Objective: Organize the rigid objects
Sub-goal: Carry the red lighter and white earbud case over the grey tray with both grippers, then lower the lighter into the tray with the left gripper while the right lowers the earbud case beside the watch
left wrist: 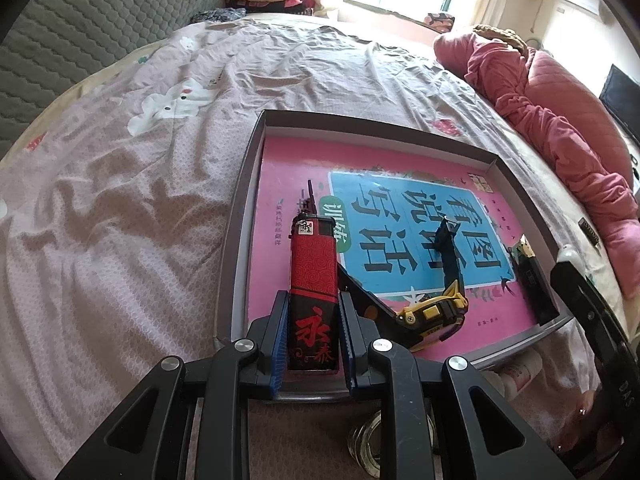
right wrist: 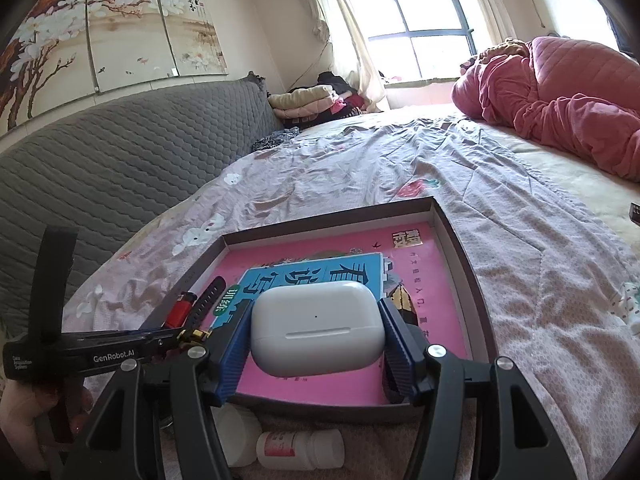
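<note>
Left wrist view: my left gripper (left wrist: pixel 313 334) clamps the lighter (left wrist: pixel 313 280) over the tray (left wrist: pixel 240 216), beside the watch (left wrist: pixel 432 312). My right gripper (right wrist: pixel 316 344) grips the earbud case (right wrist: pixel 318 330); a pill bottle (right wrist: pixel 300 450) lies below.

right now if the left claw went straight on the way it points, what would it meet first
Probably the pink book lying in the tray, since the left claw, shut on the red lighter, points over it. Depth is unclear; the lighter's tip would touch first.
</note>
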Tool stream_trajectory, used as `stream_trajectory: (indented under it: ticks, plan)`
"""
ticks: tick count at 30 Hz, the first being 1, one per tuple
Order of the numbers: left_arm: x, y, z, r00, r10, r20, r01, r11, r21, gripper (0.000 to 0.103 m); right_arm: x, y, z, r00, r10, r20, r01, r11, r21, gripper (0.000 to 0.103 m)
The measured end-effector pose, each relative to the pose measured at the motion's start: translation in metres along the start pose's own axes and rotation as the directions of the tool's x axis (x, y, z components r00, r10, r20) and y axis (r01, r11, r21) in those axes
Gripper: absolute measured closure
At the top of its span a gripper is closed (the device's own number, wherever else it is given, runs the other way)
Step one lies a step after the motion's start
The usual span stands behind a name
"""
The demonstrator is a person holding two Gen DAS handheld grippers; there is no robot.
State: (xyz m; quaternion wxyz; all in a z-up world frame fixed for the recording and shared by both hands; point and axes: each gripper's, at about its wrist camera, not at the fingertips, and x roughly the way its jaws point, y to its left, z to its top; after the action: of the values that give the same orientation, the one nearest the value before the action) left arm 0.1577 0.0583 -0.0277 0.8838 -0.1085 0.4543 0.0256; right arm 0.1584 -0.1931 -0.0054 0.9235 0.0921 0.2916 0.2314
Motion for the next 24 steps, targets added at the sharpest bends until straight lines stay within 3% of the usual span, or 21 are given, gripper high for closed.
stream_trajectory:
  ticks: [24]
  plan:
    - [0.007,-0.007,0.003,0.999,0.037,-0.024,-0.036,0.999,0.040,0.080,0.034,0.006,-0.001,0.994,-0.020,-0.106,0.014,0.998,-0.056,0.042]
